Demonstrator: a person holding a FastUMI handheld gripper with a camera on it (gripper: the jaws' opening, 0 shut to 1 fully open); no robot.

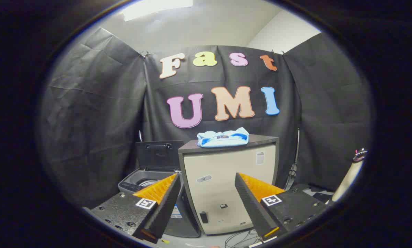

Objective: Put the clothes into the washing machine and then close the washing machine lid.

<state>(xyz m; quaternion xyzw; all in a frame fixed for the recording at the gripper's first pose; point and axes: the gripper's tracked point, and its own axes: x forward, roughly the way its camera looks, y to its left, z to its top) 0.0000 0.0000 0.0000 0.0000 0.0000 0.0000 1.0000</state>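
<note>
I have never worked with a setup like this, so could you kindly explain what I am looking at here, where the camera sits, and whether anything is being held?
The camera rides on a handheld gripper that a person carries; there is no robot arm. It looks forward along the two fingers, the wedge shapes at the bottom. They stand apart with nothing between them, so nothing is held.

Beyond the fingers stands a cream cabinet with a dark top. A folded light blue garment lies on it. Beside the cabinet, behind one finger, is a small top-loading washing machine with its lid raised, so the drum is open. Black cloth forms the booth's wall behind. The job is to move the garment into the machine and close the lid.
</note>
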